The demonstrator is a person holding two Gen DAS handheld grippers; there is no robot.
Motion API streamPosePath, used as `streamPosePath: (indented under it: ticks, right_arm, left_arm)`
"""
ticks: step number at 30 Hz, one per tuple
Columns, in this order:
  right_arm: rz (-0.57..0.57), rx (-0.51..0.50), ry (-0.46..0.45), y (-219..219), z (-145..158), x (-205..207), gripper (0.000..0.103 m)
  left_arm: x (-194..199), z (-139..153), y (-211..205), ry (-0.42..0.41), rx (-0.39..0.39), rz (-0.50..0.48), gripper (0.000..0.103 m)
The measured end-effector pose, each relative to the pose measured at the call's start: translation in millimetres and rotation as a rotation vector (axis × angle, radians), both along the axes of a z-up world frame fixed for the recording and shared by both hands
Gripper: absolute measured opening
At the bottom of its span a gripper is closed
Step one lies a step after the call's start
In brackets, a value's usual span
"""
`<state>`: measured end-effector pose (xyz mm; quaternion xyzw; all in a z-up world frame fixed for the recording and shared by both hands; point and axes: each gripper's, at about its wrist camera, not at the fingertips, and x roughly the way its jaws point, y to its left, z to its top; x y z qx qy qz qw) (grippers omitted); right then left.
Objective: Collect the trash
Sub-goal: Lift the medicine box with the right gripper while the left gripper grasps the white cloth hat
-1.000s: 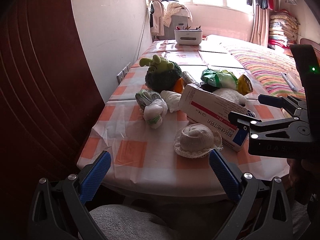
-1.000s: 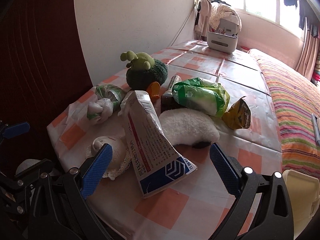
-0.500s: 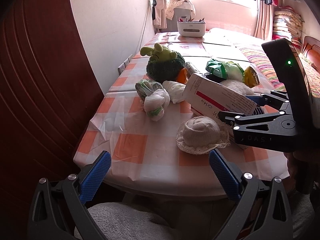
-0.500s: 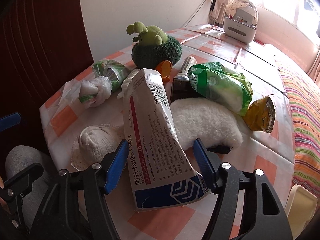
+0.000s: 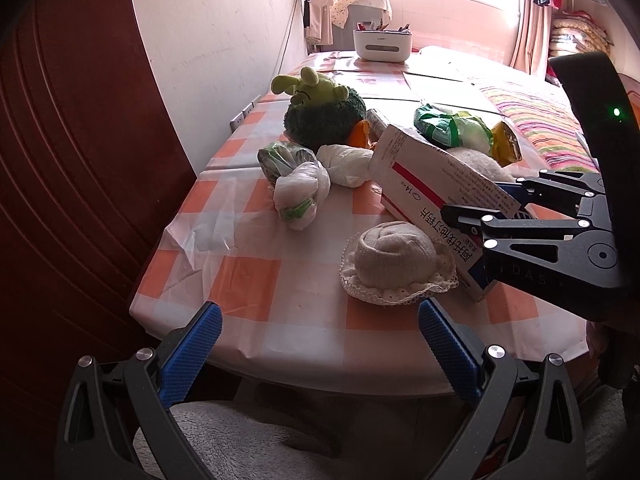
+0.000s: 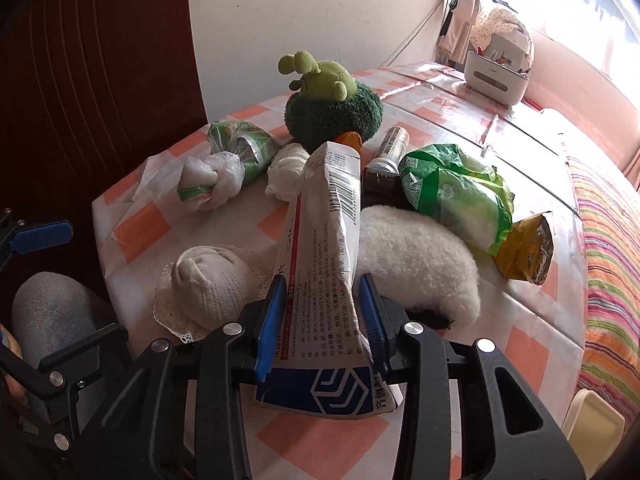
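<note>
My right gripper [image 6: 322, 306] is shut on a crushed white medicine box [image 6: 324, 236] with red stripe and blue end, on the checked table [image 6: 148, 224]. The box also shows in the left wrist view [image 5: 436, 188], with the right gripper [image 5: 476, 202] clamped on it. My left gripper [image 5: 316, 340] is open and empty, below the table's near edge. Other trash lies around: a knotted white plastic bag [image 5: 300, 194], a green foil wrapper [image 5: 282, 156], a crumpled white wad [image 5: 346, 162], a green bag [image 6: 452, 188], a yellow snack bag [image 6: 528, 248].
A knitted cream hat [image 5: 396, 260] lies next to the box. A green broccoli plush [image 5: 322, 114], a white fluffy item [image 6: 416, 260], a small tube [image 6: 390, 146] and a white organiser [image 5: 382, 44] are on the table. A striped bed [image 6: 612, 248] is right, dark door [image 5: 60, 160] left.
My right gripper moved in and closed its fingers on the medicine box, squeezing it. My left gripper stayed open and shifted slightly toward the table.
</note>
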<state>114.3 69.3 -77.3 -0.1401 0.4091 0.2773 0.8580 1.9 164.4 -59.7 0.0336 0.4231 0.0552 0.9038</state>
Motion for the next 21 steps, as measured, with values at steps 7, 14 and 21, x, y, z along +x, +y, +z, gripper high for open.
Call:
streamPosePath:
  ticks: [7, 14, 21]
  right_arm:
    - [0.028, 0.04, -0.046, -7, 9, -11, 0.02]
    - [0.005, 0.159, -0.096, -27, 35, -16, 0.02]
    - [-0.058, 0.223, -0.212, -60, 72, -28, 0.02]
  left_arm:
    - [10, -8, -4, 0.02, -0.008, -0.003, 0.096]
    - [26, -14, -10, 0.037, -0.037, -0.019, 0.096]
    - [59, -24, -23, 0.063, -0.062, -0.05, 0.096]
